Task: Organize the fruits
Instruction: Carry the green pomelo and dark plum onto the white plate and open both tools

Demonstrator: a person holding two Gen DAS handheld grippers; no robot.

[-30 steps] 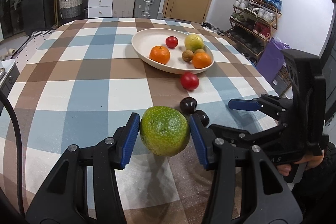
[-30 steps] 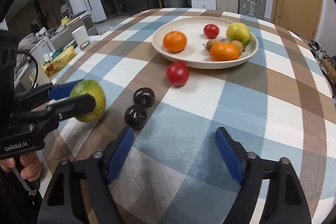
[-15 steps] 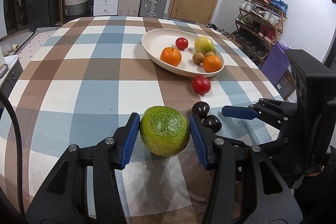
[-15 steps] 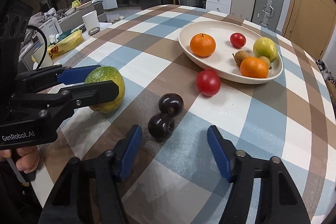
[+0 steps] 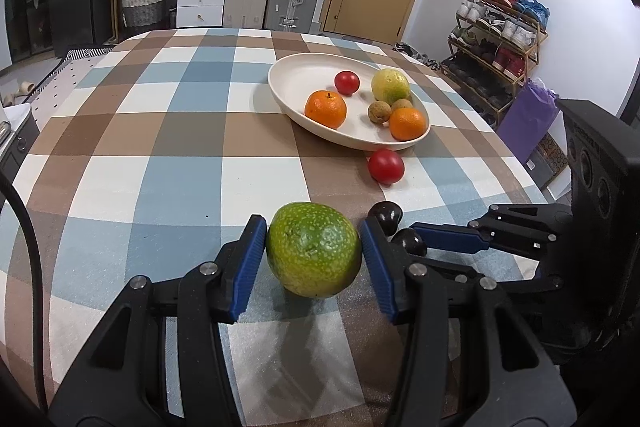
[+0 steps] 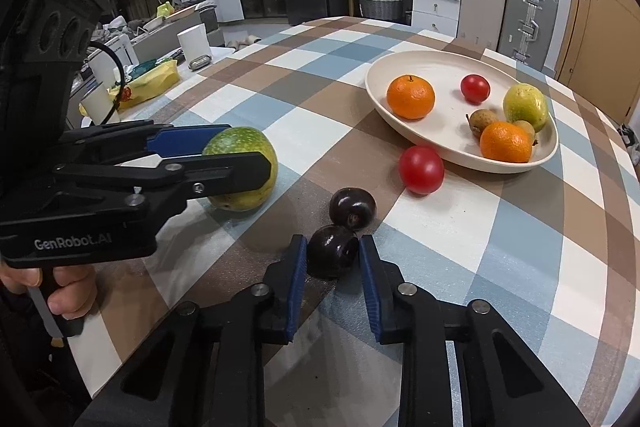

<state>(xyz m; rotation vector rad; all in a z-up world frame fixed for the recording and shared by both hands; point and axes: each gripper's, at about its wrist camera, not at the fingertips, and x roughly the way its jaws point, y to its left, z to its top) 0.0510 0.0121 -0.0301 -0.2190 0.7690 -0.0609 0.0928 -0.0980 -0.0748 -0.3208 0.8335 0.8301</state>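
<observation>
My left gripper [image 5: 314, 259] is shut on a large speckled green citrus [image 5: 314, 254], held just above the checked tablecloth; it also shows in the right wrist view [image 6: 244, 169]. My right gripper [image 6: 333, 261] has closed around the nearer dark plum [image 6: 332, 257], its pads touching both sides. A second dark plum [image 6: 353, 207] lies just beyond it. A red tomato [image 6: 421, 169] lies beside the cream bowl [image 6: 400, 65], which holds two oranges, a small tomato, a yellow-green fruit and small brown fruits.
The table [image 5: 180, 147] has a brown, blue and white checked cloth. Its right edge drops off near a shoe rack [image 5: 496, 39]. A white cup [image 6: 194, 43] and yellow packaging [image 6: 148, 85] lie off the table's left side.
My right gripper moved forward onto the nearer plum and closed its jaws from wide open to touching it. My left gripper kept its grip on the green citrus and shifted slightly.
</observation>
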